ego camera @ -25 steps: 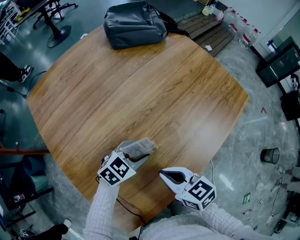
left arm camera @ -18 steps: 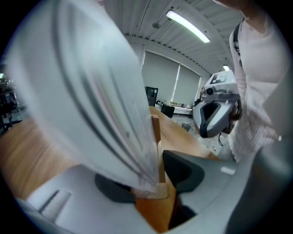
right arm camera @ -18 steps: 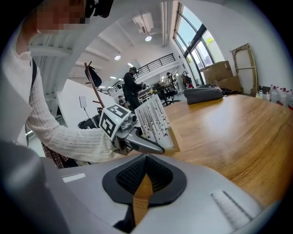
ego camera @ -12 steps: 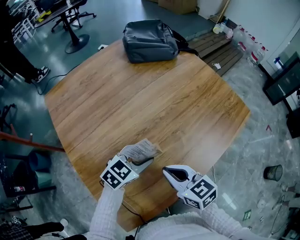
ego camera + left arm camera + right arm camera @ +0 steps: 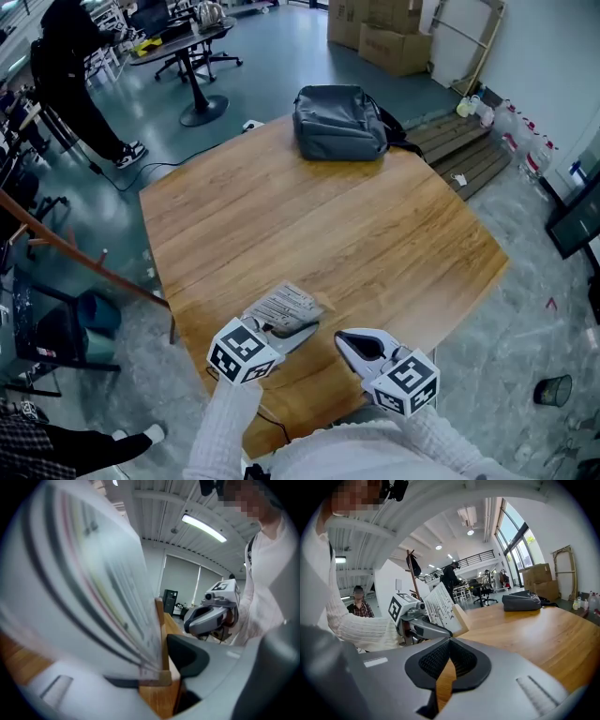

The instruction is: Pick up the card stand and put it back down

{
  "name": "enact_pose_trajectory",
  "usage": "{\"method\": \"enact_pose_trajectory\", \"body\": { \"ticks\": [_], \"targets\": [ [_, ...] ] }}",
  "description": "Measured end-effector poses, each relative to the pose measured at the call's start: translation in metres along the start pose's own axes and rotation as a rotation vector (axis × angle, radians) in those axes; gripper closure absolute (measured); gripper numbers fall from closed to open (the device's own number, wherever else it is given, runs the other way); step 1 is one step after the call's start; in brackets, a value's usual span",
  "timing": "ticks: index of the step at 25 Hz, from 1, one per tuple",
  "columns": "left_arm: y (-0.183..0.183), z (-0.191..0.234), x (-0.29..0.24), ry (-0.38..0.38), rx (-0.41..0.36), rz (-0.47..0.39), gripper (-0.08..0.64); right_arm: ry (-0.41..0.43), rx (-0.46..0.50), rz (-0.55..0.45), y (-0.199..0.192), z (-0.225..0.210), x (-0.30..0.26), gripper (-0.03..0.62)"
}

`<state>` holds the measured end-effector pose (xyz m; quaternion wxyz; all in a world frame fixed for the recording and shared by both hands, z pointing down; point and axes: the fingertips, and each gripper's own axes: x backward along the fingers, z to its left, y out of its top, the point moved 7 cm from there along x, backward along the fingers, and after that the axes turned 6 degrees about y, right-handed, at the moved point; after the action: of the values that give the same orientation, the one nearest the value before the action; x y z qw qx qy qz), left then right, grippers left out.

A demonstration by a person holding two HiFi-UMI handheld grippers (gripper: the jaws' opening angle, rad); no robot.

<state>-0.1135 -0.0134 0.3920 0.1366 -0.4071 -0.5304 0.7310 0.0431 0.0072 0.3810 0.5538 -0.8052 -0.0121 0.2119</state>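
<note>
The card stand [image 5: 284, 307] is a printed card in a small wooden base. It sits tilted near the front edge of the wooden table [image 5: 328, 225]. My left gripper [image 5: 277, 330] is shut on its base. In the left gripper view the card [image 5: 89, 583] fills the left half and the wooden base [image 5: 161, 665] is pinched between the pads. I cannot tell whether the stand touches the table. My right gripper [image 5: 354, 345] hangs just right of it, shut on nothing. The right gripper view shows its pads meeting [image 5: 449, 656], with the stand [image 5: 443, 605] and left gripper [image 5: 423, 626] beyond.
A grey backpack [image 5: 339, 124] lies at the table's far edge. A person in black [image 5: 75, 75] stands by desks and office chairs at the far left. Cardboard boxes [image 5: 380, 33] and a wooden pallet [image 5: 469, 150] sit on the floor beyond the table.
The head view has tilted up, so more of the room shows. Both grippers and the card stand keep nearly the same places over the table's front edge.
</note>
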Motion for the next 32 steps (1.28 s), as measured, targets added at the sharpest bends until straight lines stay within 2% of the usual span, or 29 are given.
{"method": "enact_pose_trajectory", "body": {
  "ticks": [10, 32],
  "targets": [
    [0.012, 0.001, 0.029, 0.056, 0.043, -0.081, 0.37, 0.045, 0.047, -0.019, 0.015, 0.011, -0.004, 0.597],
    [0.012, -0.007, 0.037, 0.038, 0.008, -0.062, 0.371, 0.046, 0.077, -0.014, 0.016, 0.025, -0.002, 0.596]
  ]
}}
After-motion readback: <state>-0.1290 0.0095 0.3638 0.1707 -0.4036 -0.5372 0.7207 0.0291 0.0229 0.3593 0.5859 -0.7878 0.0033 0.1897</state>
